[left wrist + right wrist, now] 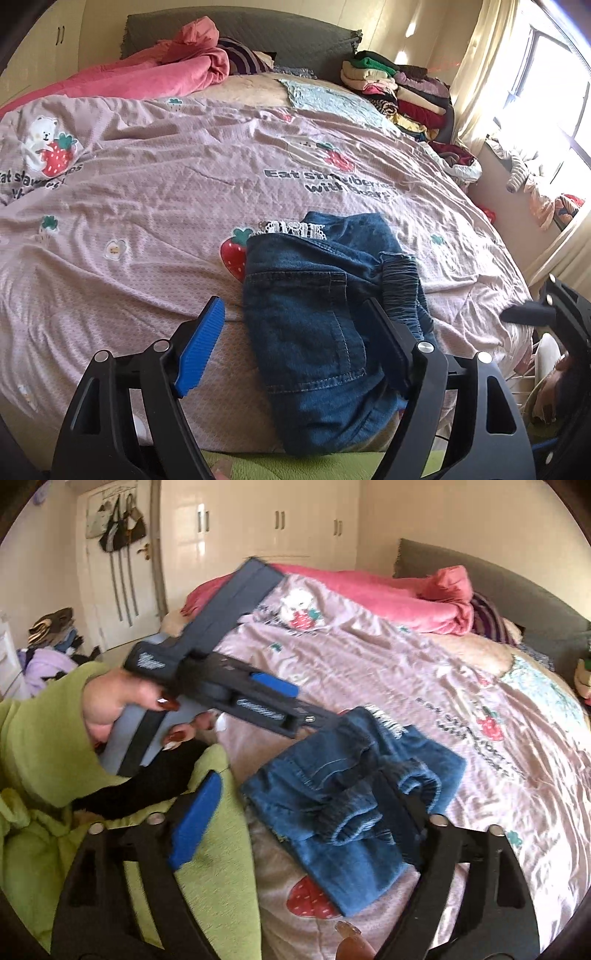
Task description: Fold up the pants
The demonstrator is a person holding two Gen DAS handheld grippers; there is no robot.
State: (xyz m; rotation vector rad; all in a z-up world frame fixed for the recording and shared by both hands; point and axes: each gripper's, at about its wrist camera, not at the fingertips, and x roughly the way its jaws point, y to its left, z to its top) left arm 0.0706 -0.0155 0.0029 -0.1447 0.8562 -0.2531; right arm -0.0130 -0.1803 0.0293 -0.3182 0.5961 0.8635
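Left wrist view showed the bed (147,206) filling nearly everything, its pink strawberry-print cover rumpled, a red quilt (159,70) bunched near the headboard and a stack of folded clothes (399,88) at the far right corner. The pants (325,314), small blue denim ones, lay near the close edge of the bed as a compact folded bundle, lace trim at the far end and the elastic waistband bulging on the right side. Its long axis ran away from the camera, roughly in line with the fingers.

The left gripper (291,339) hung over the near half of the bundle with jaws spread wide and nothing between the pads; the denim sat just below and slightly right of centre. The right gripper (295,823) was likewise wide open and empty, the bundle straight ahead of it, its right finger crossing the gathered waistband in the picture. Both looked about equally near; the fold appeared essentially finished, with any further tidying probably starting at that loose waistband.
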